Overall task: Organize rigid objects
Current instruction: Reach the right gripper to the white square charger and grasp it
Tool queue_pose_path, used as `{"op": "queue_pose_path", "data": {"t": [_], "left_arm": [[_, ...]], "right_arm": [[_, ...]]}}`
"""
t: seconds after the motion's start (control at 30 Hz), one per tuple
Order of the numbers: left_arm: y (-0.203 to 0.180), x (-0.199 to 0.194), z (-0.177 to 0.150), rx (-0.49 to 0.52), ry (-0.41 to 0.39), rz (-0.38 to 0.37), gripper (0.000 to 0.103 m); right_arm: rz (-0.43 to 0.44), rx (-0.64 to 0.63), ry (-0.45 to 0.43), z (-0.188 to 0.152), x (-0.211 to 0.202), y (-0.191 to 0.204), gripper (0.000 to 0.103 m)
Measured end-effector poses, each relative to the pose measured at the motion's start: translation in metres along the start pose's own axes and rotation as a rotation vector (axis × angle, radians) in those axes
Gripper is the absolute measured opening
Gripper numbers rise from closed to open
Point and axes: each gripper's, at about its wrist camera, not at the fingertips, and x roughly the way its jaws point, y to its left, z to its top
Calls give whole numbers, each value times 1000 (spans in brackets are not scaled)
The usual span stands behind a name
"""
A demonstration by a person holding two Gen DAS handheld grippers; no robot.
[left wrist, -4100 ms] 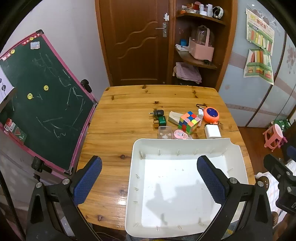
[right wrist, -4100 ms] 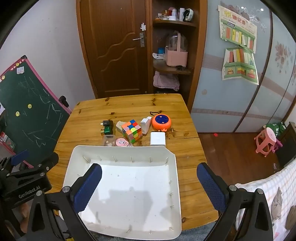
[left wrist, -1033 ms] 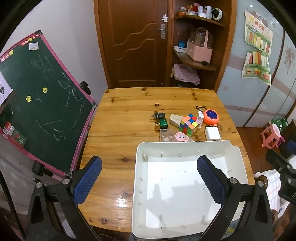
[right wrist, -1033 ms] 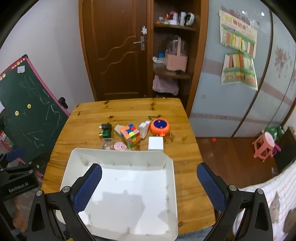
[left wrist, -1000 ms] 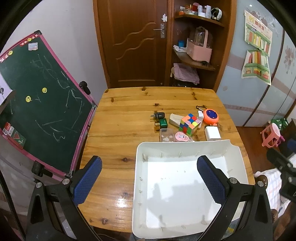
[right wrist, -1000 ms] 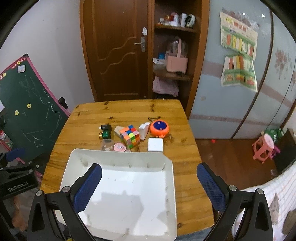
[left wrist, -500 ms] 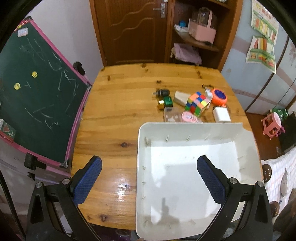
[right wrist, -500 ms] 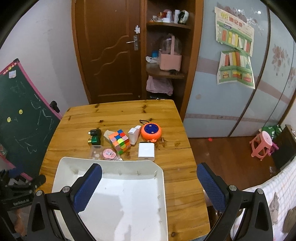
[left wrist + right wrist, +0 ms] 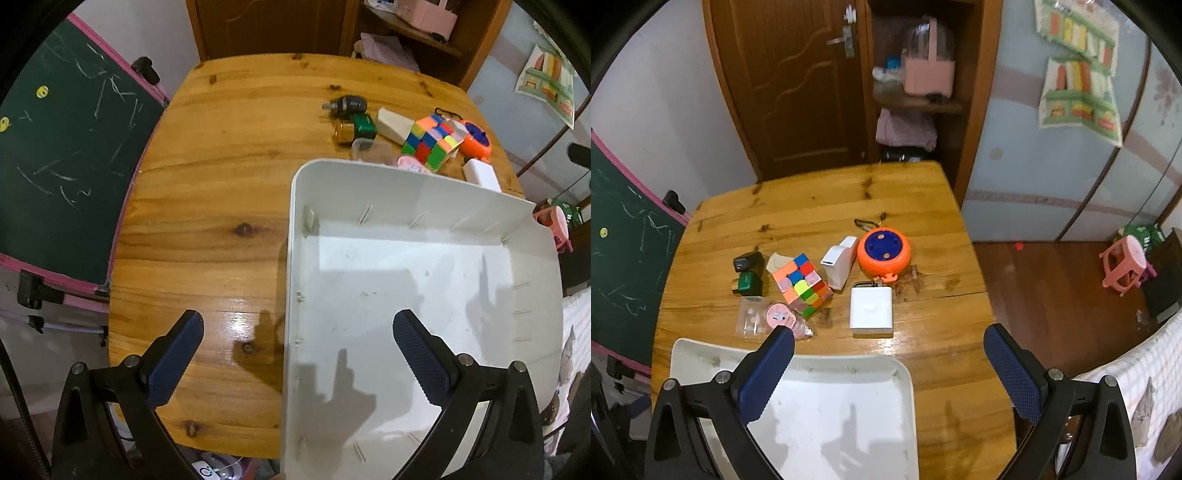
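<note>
on worktop [image 9: 945, 317], beyond empty white tray [image 9: 424, 280], clustered items untouched: puzzle cube [image 9: 801, 290], white box [image 9: 871, 312], orange disc [image 9: 884, 251]; left hand-held gripper [image 9: 291, 363] spread, empty; right hand-held gripper [image 9: 888, 369] spread, empty; step likely approach; next: reach, pinch white box.

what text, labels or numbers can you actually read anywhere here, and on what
None can be read.
Wall posters: printed, too blurred to read.
Pink round case: a small mark, too small to read.
Chalkboard: only scribbles and yellow smiley magnets, no words.
Puzzle cube and white box: no text visible.
</note>
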Motion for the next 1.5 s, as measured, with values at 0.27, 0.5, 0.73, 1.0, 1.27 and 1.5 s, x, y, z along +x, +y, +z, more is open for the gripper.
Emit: {"op": "queue_pose_path", "data": {"t": [0.27,0.5,0.73,1.0,1.27,1.5], "left_arm": [[7,25,-1,-17,66,-55,95],[4,47,-5,0,116,-66,84],[6,72,-15,-28,227,-155,38],[1,66,-22,1,192,-125,26],[18,64,-32,-83,161,-196,15],[25,60,-31,-72,155,-203,15]], "right_arm": [[-5,8,148,15,70,7,103],[-13,-8,214,14,102,12,103],[-17,2,268,17,123,12,103],[-48,7,338,22,153,15,103],[-68,-12,389,27,170,25,103],[-99,-59,422,32,177,34,97]]}}
